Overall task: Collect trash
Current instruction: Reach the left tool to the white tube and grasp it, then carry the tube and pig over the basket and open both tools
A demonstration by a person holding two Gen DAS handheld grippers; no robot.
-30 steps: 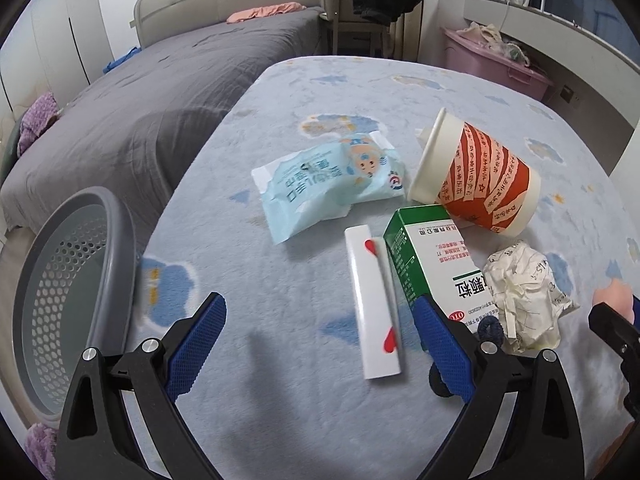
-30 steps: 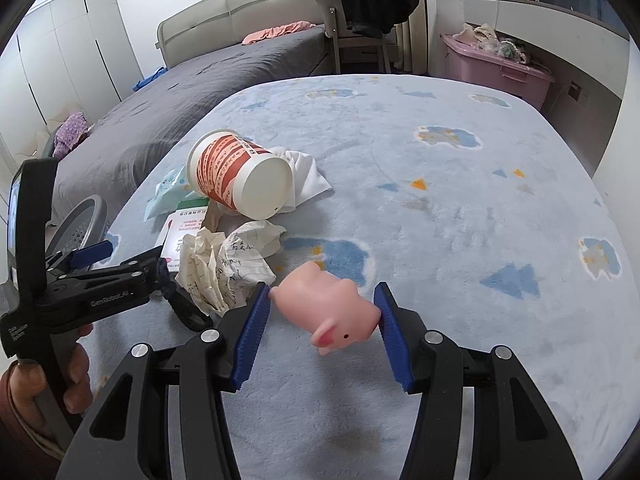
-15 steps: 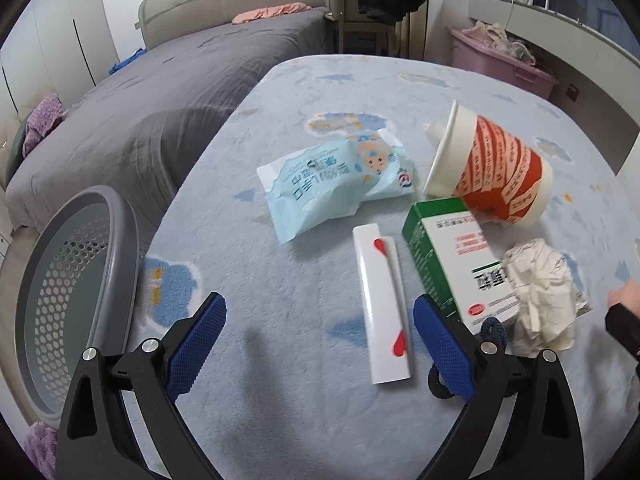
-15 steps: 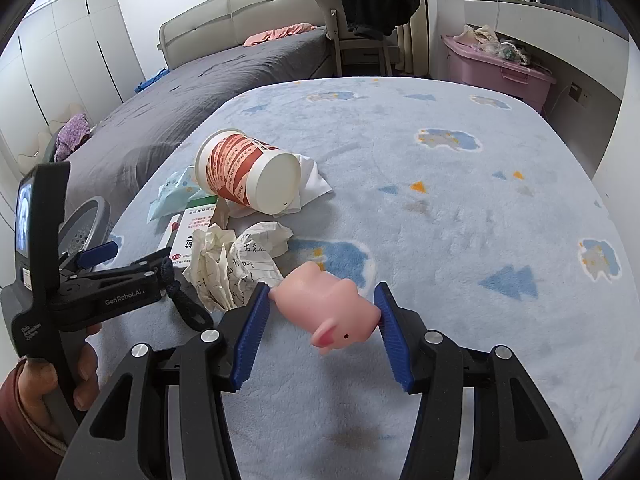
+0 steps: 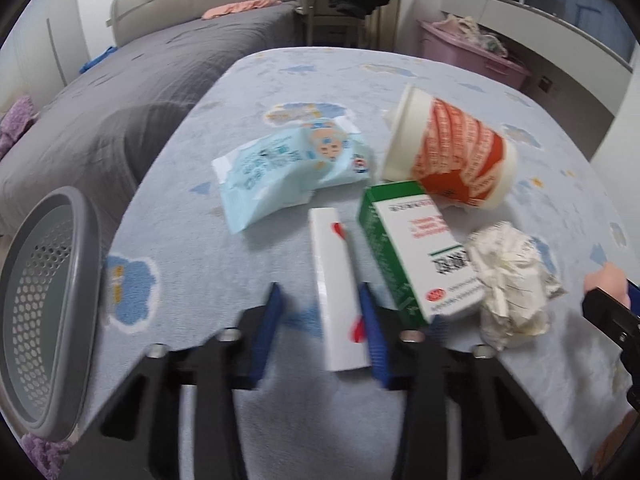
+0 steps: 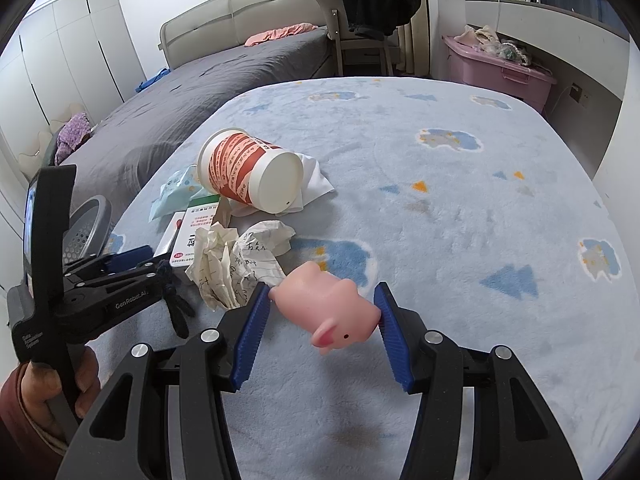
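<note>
Left gripper closing around slim white box, contact unclear | right gripper clamps pink pig toy | squeeze squarely, then carry to grey basket

On the pale blue blanket are counted one red-and-white paper cup, one light blue wrapper, one long white box, one green-and-white carton, one crumpled paper wad and one pink toy pig. One grey basket is seen beside it.
</note>
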